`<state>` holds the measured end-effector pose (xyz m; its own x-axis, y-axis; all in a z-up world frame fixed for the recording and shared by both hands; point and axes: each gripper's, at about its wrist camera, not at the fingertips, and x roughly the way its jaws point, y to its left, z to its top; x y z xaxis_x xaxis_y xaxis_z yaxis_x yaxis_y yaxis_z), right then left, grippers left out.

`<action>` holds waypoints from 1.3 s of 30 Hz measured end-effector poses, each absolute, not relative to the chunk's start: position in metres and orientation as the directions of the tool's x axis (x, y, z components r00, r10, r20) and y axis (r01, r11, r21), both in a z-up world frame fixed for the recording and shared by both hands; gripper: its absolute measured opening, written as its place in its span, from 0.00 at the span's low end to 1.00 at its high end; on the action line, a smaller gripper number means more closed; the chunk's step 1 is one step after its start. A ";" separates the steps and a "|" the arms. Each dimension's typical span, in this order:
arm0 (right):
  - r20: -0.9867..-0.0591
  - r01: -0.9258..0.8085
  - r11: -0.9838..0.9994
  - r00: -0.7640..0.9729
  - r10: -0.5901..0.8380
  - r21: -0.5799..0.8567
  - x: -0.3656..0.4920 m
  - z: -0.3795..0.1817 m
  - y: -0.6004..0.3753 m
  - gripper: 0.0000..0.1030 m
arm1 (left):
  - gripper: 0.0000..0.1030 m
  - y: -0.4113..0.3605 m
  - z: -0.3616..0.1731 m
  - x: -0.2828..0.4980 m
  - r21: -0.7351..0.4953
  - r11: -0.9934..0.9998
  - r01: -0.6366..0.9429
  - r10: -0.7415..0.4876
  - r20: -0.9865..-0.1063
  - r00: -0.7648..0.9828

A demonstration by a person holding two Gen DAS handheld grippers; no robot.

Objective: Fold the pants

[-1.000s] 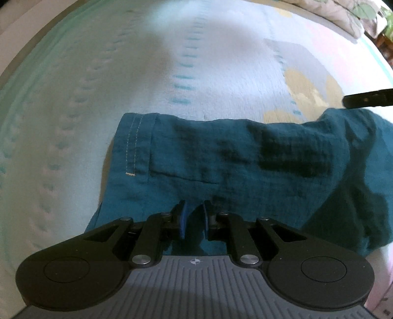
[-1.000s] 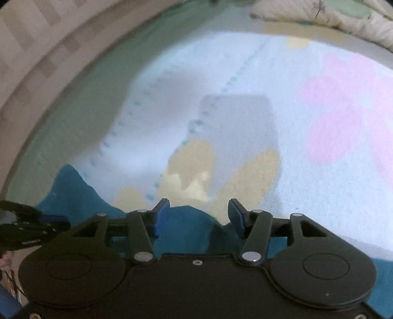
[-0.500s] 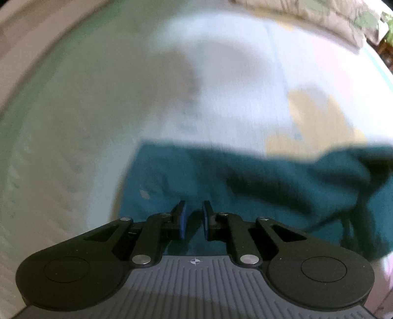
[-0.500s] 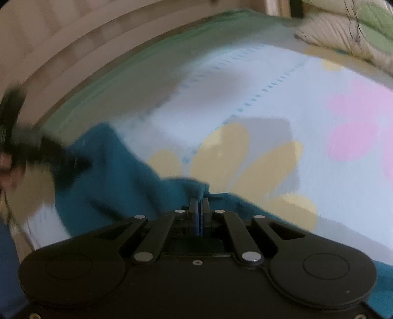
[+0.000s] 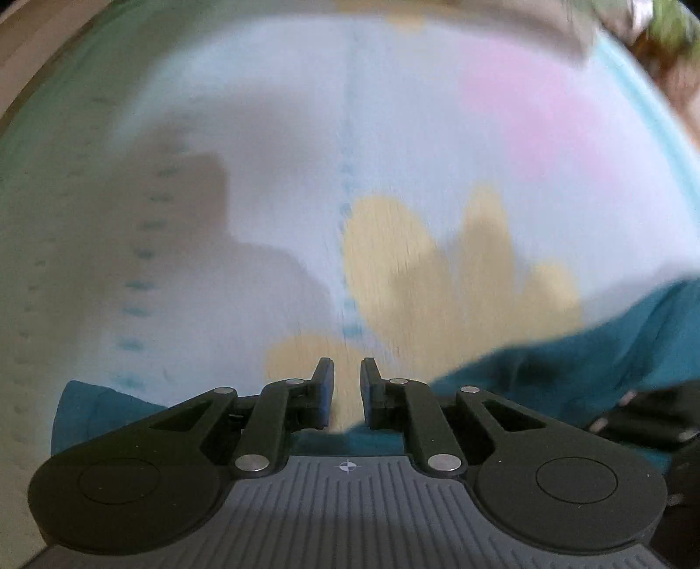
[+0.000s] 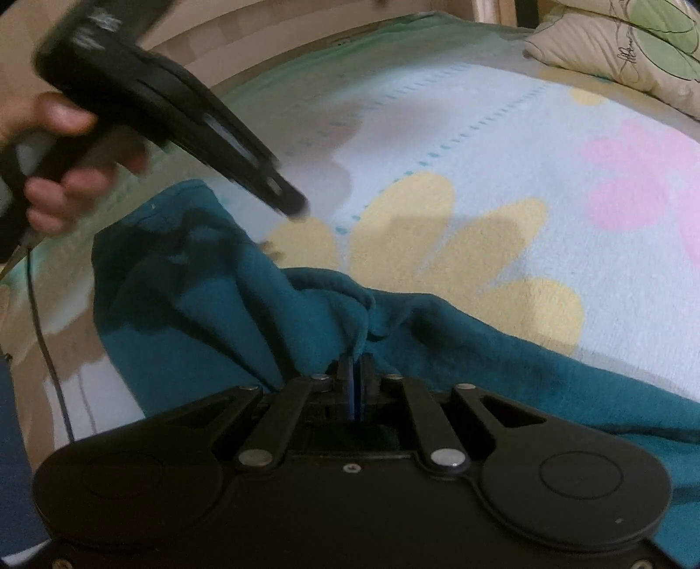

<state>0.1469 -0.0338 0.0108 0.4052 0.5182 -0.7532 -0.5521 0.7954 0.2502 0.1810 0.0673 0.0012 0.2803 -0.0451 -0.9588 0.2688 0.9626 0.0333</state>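
The teal pants [image 6: 197,306] lie bunched on a pale flowered blanket [image 6: 503,153]. My right gripper [image 6: 355,372] is shut on a fold of the pants and holds it raised. My left gripper [image 5: 347,385] has its jaws a small gap apart with nothing between them, and it is lifted above the blanket. In the right wrist view the left gripper [image 6: 293,205] hovers above the pants' left end, held by a hand [image 6: 57,175]. In the blurred left wrist view the pants [image 5: 612,350] show only at the lower right and lower left.
A patterned pillow [image 6: 621,48] lies at the blanket's far right. A wooden bed frame [image 6: 262,35] runs along the far left edge. A thin cable [image 6: 43,341] hangs at the left. Yellow and pink flower prints [image 6: 459,245] mark the blanket ahead.
My left gripper has let go of the pants and risen away from them. My right gripper has shut on a fold of the pants and lifted it.
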 end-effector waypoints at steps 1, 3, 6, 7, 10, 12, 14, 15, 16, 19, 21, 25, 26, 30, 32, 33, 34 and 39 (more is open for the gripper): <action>-0.755 -0.556 0.793 0.403 0.518 0.248 0.147 0.011 -0.035 0.17 | 0.14 0.062 -0.003 0.179 0.069 0.954 0.292 -0.015 -0.961 0.276; -0.758 -0.561 0.791 0.397 0.517 0.246 0.149 0.012 -0.038 0.26 | 0.14 0.060 -0.010 0.168 0.118 0.938 0.325 0.028 -0.963 0.268; -0.753 -0.553 0.776 0.361 0.550 0.302 0.154 0.011 -0.047 0.45 | 0.14 0.074 -0.014 0.160 0.081 0.946 0.313 0.008 -0.974 0.228; -0.751 -0.551 0.765 0.334 0.570 0.335 0.157 0.010 -0.048 0.49 | 0.14 0.080 -0.014 0.160 0.059 0.952 0.300 -0.006 -0.977 0.213; -0.751 -0.575 0.728 0.275 0.601 0.372 0.161 0.010 -0.044 0.50 | 0.14 0.093 -0.013 0.157 0.006 0.966 0.259 -0.042 -0.983 0.181; -0.749 -0.631 0.680 0.227 0.623 0.374 0.157 0.013 -0.038 0.51 | 0.14 0.100 -0.011 0.155 -0.020 0.971 0.240 -0.064 -0.982 0.176; -0.742 -0.670 0.638 0.191 0.642 0.380 0.153 0.015 -0.033 0.51 | 0.14 0.105 -0.011 0.155 -0.037 0.972 0.233 -0.079 -0.982 0.172; -0.740 -0.679 0.630 0.188 0.645 0.377 0.153 0.017 -0.031 0.51 | 0.14 0.106 -0.011 0.155 -0.043 0.972 0.231 -0.084 -0.982 0.169; -0.741 -0.682 0.633 0.196 0.642 0.368 0.155 0.017 -0.029 0.52 | 0.14 0.104 -0.011 0.155 -0.048 0.972 0.228 -0.088 -0.982 0.168; -0.734 -0.674 0.631 0.190 0.652 0.386 0.174 0.009 -0.018 0.54 | 0.14 0.101 -0.011 0.155 -0.050 0.973 0.226 -0.090 -0.982 0.167; -0.728 -0.661 0.630 0.181 0.661 0.407 0.187 0.002 -0.010 0.56 | 0.14 0.100 -0.010 0.153 -0.049 0.972 0.231 -0.090 -0.981 0.170; -0.705 -0.636 0.625 0.174 0.687 0.452 0.203 -0.007 0.003 0.57 | 0.14 0.105 -0.006 0.152 -0.049 0.974 0.222 -0.092 -0.978 0.187; -0.699 -0.631 0.628 0.183 0.692 0.456 0.204 -0.009 0.006 0.57 | 0.14 0.108 -0.003 0.153 -0.044 0.976 0.213 -0.089 -0.974 0.207; -0.615 -0.586 0.677 0.350 0.707 0.445 0.203 -0.002 -0.002 0.57 | 0.14 0.132 0.018 0.154 -0.031 0.993 0.118 -0.067 -0.945 0.319; -0.613 -0.573 0.679 0.349 0.709 0.460 0.204 -0.002 -0.005 0.57 | 0.14 0.149 0.024 0.155 -0.024 0.998 0.055 -0.042 -0.937 0.347; -0.620 -0.574 0.673 0.329 0.712 0.467 0.204 -0.003 -0.005 0.57 | 0.14 0.158 0.025 0.155 -0.013 0.999 0.034 -0.024 -0.934 0.356; -0.628 -0.579 0.668 0.314 0.712 0.468 0.202 -0.004 -0.006 0.57 | 0.14 0.165 0.025 0.155 -0.001 1.000 0.019 -0.008 -0.932 0.361; -0.629 -0.574 0.659 0.294 0.719 0.486 0.197 -0.005 -0.012 0.55 | 0.14 0.204 0.012 0.147 0.038 0.999 -0.017 0.041 -0.929 0.367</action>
